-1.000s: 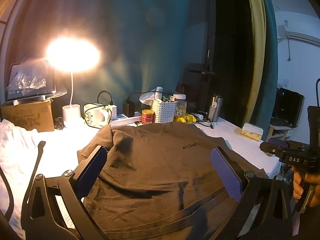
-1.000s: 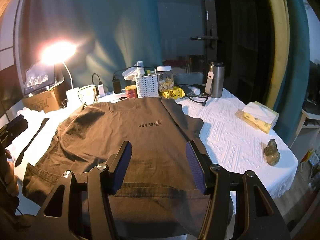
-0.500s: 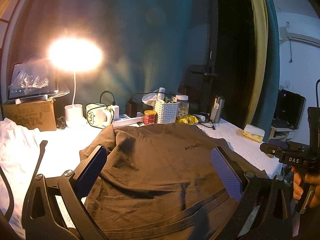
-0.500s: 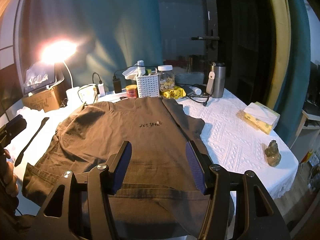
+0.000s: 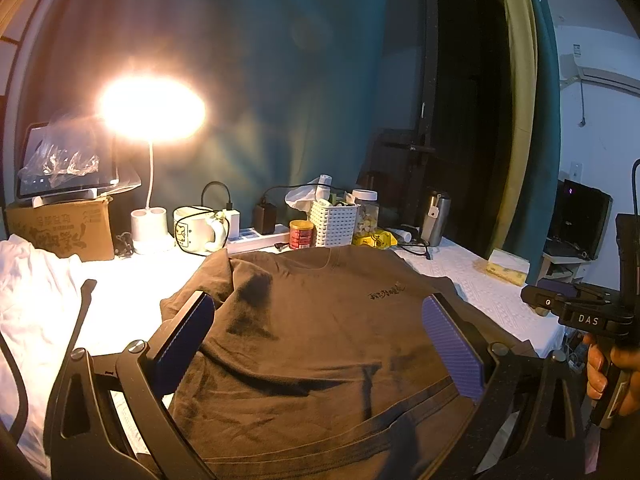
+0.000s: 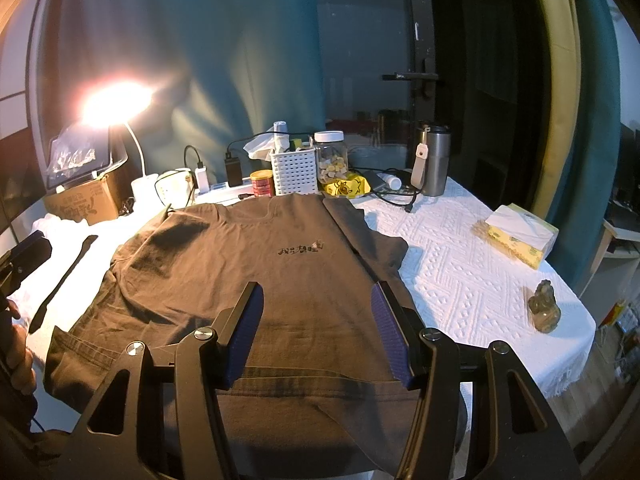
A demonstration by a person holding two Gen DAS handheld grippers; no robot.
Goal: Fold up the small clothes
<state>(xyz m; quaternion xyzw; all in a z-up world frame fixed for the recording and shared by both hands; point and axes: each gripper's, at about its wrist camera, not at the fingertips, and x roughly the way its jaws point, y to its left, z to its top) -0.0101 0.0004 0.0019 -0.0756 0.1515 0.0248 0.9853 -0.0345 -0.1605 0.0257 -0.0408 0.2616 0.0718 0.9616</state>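
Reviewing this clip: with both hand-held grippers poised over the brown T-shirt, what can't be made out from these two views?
- Brown T-shirt: its near hem runs under the right hand-held gripper and off the bottom edge; same in the left wrist view behind the left hand-held gripper.
- Chest print: too small to read.
- Lamp: head lost in glare, both views.
- White basket: contents mostly hidden by its wall.

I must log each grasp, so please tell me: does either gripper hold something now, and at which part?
Nothing is held. The left gripper and right gripper both stand open above the brown T-shirt, their pads apart and pinching no cloth.
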